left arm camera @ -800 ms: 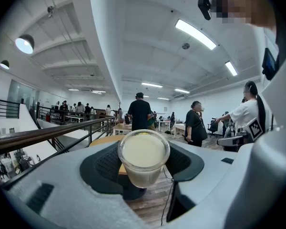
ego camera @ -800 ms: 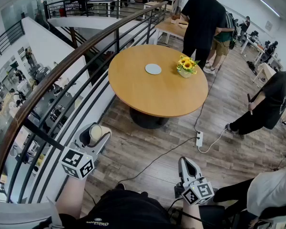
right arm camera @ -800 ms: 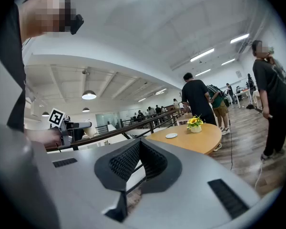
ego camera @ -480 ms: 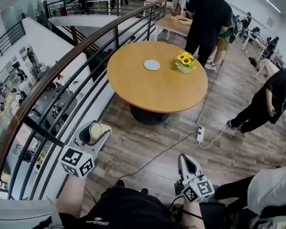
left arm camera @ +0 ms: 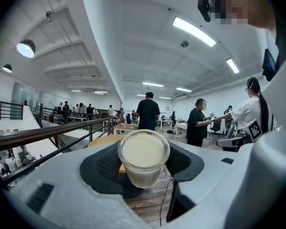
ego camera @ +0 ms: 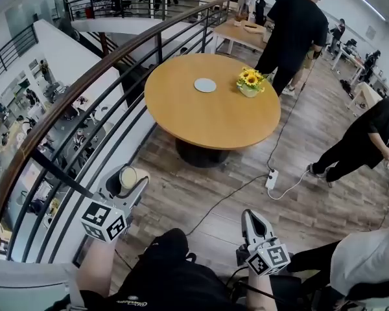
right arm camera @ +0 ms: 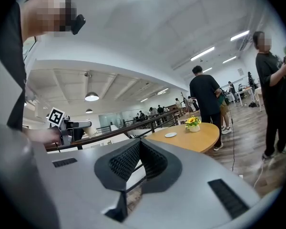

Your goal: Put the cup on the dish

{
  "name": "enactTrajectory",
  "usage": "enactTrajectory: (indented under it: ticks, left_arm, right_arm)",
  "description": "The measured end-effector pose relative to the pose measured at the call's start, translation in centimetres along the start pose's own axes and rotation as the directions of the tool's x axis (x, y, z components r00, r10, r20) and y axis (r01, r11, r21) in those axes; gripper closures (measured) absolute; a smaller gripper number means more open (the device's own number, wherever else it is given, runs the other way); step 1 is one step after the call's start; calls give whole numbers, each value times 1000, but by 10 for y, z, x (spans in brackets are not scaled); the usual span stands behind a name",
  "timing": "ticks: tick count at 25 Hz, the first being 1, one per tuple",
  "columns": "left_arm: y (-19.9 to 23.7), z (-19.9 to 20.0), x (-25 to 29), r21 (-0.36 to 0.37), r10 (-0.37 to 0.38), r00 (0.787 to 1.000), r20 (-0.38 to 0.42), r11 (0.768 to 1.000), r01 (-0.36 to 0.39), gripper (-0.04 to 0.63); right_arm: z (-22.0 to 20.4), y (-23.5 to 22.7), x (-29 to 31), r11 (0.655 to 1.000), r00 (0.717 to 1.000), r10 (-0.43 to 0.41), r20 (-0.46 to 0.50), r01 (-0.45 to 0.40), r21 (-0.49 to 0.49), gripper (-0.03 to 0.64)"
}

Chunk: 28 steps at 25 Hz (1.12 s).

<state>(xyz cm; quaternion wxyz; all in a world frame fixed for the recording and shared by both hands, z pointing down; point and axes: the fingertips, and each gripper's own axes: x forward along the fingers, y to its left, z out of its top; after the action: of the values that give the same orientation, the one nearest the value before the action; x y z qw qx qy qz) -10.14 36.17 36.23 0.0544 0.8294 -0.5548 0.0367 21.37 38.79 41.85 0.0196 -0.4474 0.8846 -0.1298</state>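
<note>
A clear cup [ego camera: 128, 177] with a cream-coloured filling sits upright between the jaws of my left gripper [ego camera: 129, 181], low at the left beside the railing. In the left gripper view both pads press the cup [left arm camera: 144, 157], so the left gripper [left arm camera: 143, 163] is shut on it. The small pale dish [ego camera: 205, 85] lies on the round wooden table [ego camera: 214, 125] well ahead, with floor between us. My right gripper [ego camera: 249, 218] hangs low at the right, shut and empty. The right gripper view shows its jaws [right arm camera: 139, 147] meeting at the tips and the dish [right arm camera: 170, 134] far off.
A pot of yellow flowers [ego camera: 249, 83] stands on the table, right of the dish. A dark railing [ego camera: 84, 102] runs along the left over a drop. A power strip [ego camera: 270, 179] and cable lie on the wooden floor. People stand behind and right of the table.
The view has swung slightly, and the table sits a little lower in it. The person's dark knee has come forward at the bottom. The cup stays gripped; the right gripper is unchanged.
</note>
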Motion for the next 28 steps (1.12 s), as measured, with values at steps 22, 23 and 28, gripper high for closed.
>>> enactTrajectory:
  ticks: [22,23,28]
  left_arm:
    - [71,24,105,-1,-1,999,34,1000,1,331]
    - [80,26,120,1,-2,999,40,1000,2,333]
    - [143,44,185,1,-23,999,36,1000,23,331]
  right_arm:
    - [30,-51,113,1000,1000,-14,-3,14,-19,615]
    - [32,-57,130,1000,1000,-11,-4,11,-21,615]
    - [57,-67,223,999,1000,-12,-6,12,-37,615]
